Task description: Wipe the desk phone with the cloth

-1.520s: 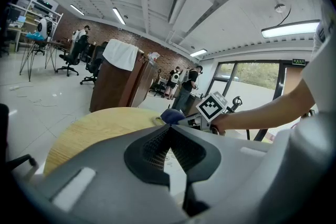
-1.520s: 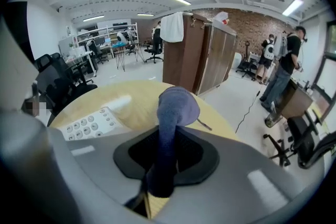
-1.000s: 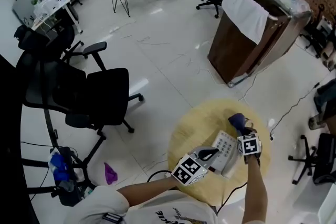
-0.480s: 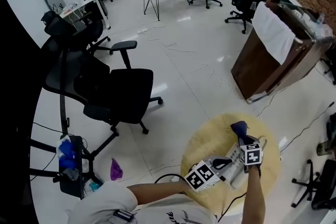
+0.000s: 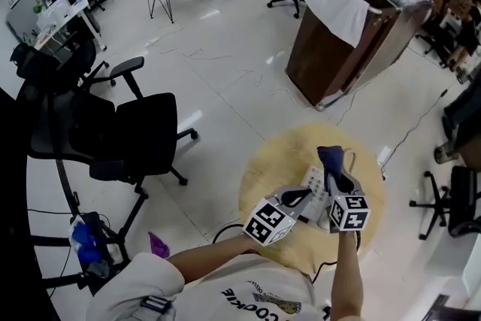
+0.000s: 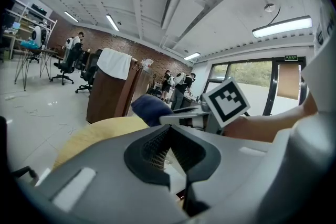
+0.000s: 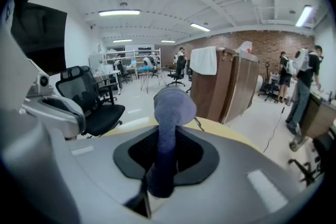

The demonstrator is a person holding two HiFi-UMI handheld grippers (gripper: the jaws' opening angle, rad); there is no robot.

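While your right gripper (image 5: 340,188) has its fingers clamped on the blue cloth (image 7: 169,113), your left gripper (image 5: 299,198) has its fingers together, empty; the desk phone (image 5: 317,188) lies between both sets of fingers, on the desk (image 5: 270,177).

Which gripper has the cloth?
The right gripper: its jaws are shut on the dark blue cloth, which sticks out between them. The left gripper is closed and empty.

Head view looks steeply down on the round pale-yellow table (image 5: 274,171); both gripper views face level across it, close.
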